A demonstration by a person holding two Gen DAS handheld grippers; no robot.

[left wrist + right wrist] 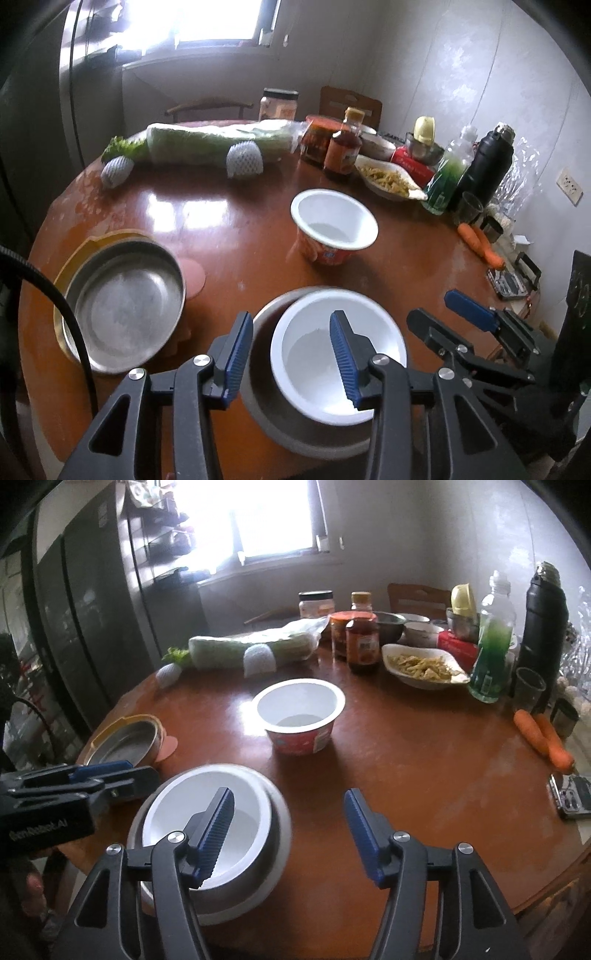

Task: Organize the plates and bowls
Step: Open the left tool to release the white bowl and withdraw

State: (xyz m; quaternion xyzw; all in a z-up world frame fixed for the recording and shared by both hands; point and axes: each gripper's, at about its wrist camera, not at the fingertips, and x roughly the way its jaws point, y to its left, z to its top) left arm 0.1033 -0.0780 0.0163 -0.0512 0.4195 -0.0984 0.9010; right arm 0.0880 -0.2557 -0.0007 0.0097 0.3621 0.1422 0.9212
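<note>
Since both the left tongs and right tongs are held wide open and empty, nothing is gripped. The white bowl is nested in the metal bowl at the desk edge; light, thin-walled, slippery, best pinched at the rim.

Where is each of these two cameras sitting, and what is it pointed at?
Left wrist: on the left gripper, looking forward across the round table; its own blue fingers show, the right gripper beside them.
Right wrist: on the right gripper, facing the same way; the left gripper enters at left.
Shared: white bowl nested in a metal bowl, red cup bowl, steel pan.
</note>
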